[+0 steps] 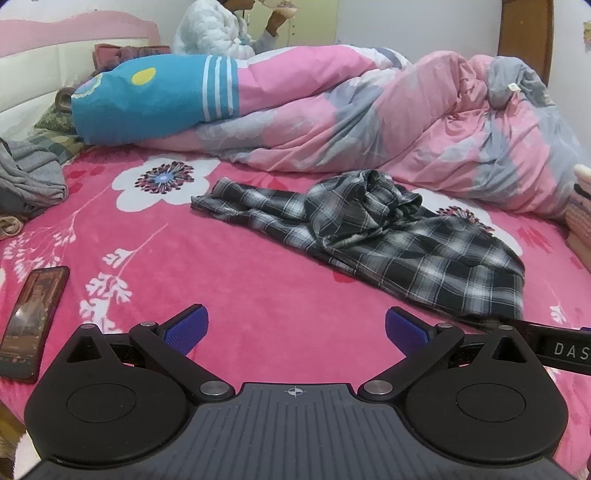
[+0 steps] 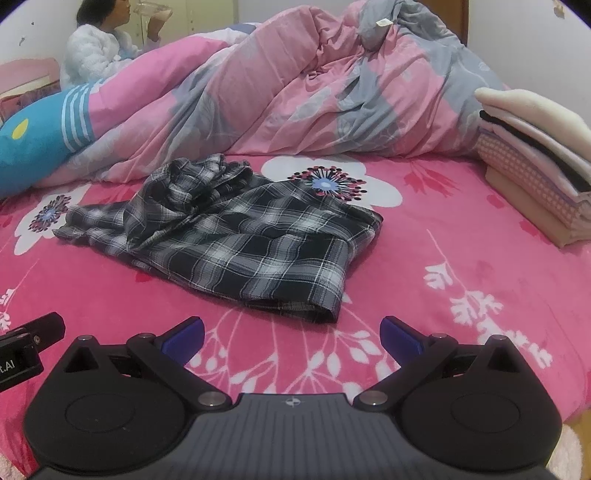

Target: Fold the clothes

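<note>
A black-and-white plaid garment [image 1: 388, 236] [image 2: 236, 236] lies crumpled on the pink flowered bed sheet [image 1: 221, 258] [image 2: 461, 240], bunched at its far end and flatter toward me. My left gripper [image 1: 295, 330] hovers open over bare sheet, short of the garment and to its left. In the right wrist view, my right gripper [image 2: 291, 338] is open too, just in front of the garment's near hem. Neither holds anything. Each view shows the other gripper's black body at its edge.
A rumpled pink and grey duvet [image 1: 369, 110] [image 2: 295, 81] and a blue pillow [image 1: 147, 96] fill the far side. A person [image 1: 218, 29] sits behind them. A phone [image 1: 29, 321] lies near left, grey clothes [image 1: 29, 177] at left, a folded stack [image 2: 535, 158] at right.
</note>
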Available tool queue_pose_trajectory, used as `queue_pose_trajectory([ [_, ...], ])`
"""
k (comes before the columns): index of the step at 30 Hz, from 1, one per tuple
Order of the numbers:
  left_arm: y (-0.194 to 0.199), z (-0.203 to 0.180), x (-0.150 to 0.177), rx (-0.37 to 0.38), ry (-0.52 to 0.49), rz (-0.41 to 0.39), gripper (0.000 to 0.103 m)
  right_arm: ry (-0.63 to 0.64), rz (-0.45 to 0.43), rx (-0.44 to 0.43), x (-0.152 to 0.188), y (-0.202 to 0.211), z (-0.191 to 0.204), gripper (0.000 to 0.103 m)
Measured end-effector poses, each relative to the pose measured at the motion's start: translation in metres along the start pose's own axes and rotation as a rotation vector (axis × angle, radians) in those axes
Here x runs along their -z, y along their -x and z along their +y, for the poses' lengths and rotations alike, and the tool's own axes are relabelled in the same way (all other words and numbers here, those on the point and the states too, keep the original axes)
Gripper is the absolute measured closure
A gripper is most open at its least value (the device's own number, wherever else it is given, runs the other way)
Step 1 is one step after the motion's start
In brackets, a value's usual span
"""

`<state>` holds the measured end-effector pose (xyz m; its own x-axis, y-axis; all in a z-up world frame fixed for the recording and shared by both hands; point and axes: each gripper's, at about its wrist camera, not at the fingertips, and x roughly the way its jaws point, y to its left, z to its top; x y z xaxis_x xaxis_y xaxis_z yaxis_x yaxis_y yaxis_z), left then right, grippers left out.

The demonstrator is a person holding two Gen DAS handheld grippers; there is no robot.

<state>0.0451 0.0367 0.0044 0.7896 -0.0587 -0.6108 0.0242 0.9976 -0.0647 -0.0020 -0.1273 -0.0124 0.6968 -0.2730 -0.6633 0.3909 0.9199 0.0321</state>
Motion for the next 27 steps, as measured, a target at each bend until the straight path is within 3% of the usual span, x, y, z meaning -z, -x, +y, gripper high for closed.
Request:
queue_pose_trajectory([
  [27,-0.0016,-0.0047,-0.0001,-0.001,-0.023,0.008,0.0,0.012,-0.028,0.0,-0.0007,0.0036,0.0025,0.0],
])
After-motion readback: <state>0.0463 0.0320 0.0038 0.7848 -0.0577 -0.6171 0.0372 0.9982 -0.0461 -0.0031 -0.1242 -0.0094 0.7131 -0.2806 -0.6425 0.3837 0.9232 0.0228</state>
